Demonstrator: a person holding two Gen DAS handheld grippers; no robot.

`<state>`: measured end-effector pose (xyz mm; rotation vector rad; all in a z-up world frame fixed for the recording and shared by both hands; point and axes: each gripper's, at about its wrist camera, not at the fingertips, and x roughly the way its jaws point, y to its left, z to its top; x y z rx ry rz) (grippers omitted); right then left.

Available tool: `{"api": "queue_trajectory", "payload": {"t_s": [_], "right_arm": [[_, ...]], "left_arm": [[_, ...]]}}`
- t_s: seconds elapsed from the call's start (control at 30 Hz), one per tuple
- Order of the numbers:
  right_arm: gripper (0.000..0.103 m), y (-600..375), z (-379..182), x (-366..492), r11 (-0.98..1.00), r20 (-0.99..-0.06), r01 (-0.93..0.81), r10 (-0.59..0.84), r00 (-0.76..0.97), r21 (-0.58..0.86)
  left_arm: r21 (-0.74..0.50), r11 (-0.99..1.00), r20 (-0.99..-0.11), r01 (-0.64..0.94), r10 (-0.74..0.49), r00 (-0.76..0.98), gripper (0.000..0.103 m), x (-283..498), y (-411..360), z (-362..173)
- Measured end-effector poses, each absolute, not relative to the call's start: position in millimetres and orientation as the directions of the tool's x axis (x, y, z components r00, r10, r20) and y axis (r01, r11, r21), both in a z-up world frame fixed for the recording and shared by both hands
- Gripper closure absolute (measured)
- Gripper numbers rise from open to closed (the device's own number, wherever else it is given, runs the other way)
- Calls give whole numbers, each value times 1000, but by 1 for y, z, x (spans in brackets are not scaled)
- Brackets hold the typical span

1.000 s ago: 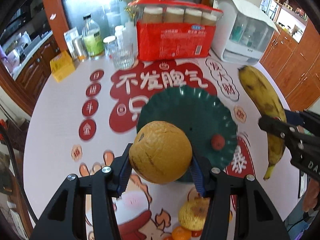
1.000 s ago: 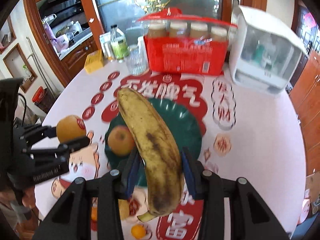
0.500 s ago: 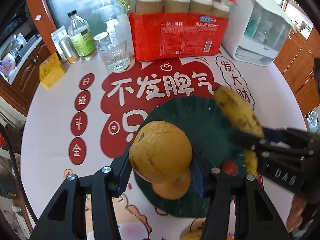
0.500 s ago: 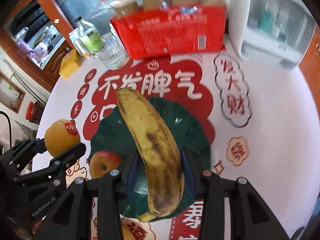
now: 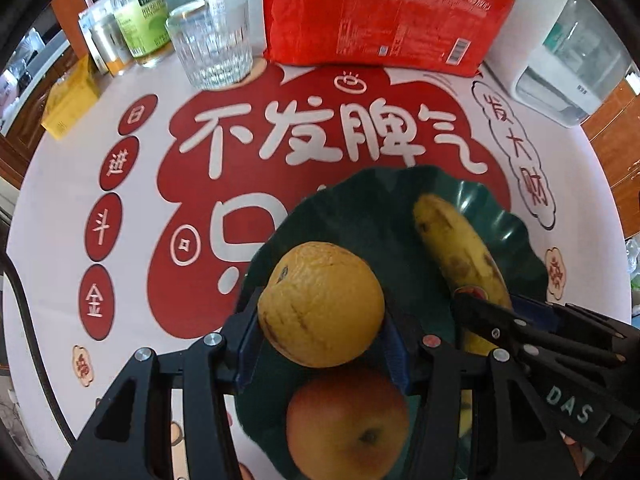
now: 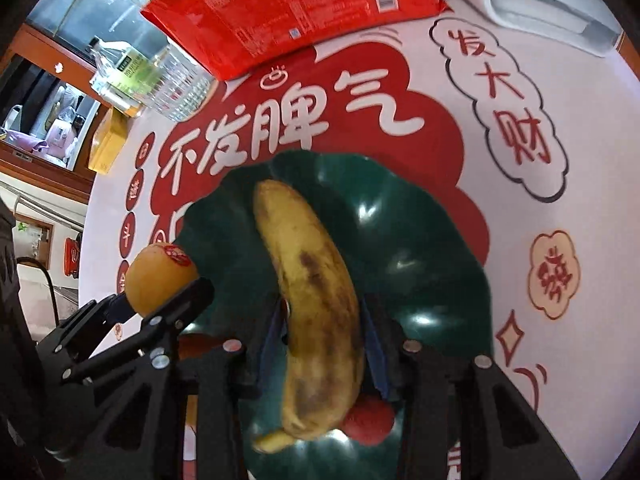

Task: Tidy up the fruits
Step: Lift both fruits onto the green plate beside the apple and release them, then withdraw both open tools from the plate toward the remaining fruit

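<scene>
The left claw [image 5: 322,344] pinches an orange [image 5: 320,304] across its middle, above the green plate [image 5: 360,216] at about 6 o'clock of it. The right claw [image 6: 320,344] pinches a banana [image 6: 316,300] near its stem half, over the plate's centre. 1 apple [image 5: 346,416] already lies on the plate below the orange.

The orange looks firm and rounded, so it may roll once released. The banana is spotted and likely soft; a mid-body hold with light pressure suits it.

The table [image 5: 60,220] carries a glossy printed cloth; at 12 o'clock stand a red package [image 5: 380,12] and a glass [image 5: 212,48].
</scene>
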<state>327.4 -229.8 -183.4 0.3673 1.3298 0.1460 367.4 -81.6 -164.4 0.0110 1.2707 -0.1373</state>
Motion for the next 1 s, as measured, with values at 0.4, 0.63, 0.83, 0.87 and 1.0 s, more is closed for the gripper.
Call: {"api": "queue_trajectory", "payload": {"t_s": [0.4, 0.63, 0.83, 0.87, 1.0], "right_arm": [[65, -222, -170, 327, 973, -926, 11, 218, 308, 232], [64, -224, -158, 318, 984, -924, -5, 167, 343, 177], [64, -226, -149, 308, 986, -921, -7, 160, 355, 169], [64, -226, -147, 306, 986, -920, -8, 159, 357, 168], [64, -224, -142, 298, 986, -919, -10, 159, 360, 167]], "left_arm": [[-44, 992, -947, 121, -80, 312, 30, 365, -80, -164], [-38, 993, -941, 113, -73, 330, 19, 355, -75, -153], [-20, 993, -934, 117, -60, 353, 16, 343, -76, -140], [-20, 993, -932, 118, -61, 357, 14, 341, -76, -137], [-17, 993, -926, 121, -61, 372, 12, 331, -76, -127]]}}
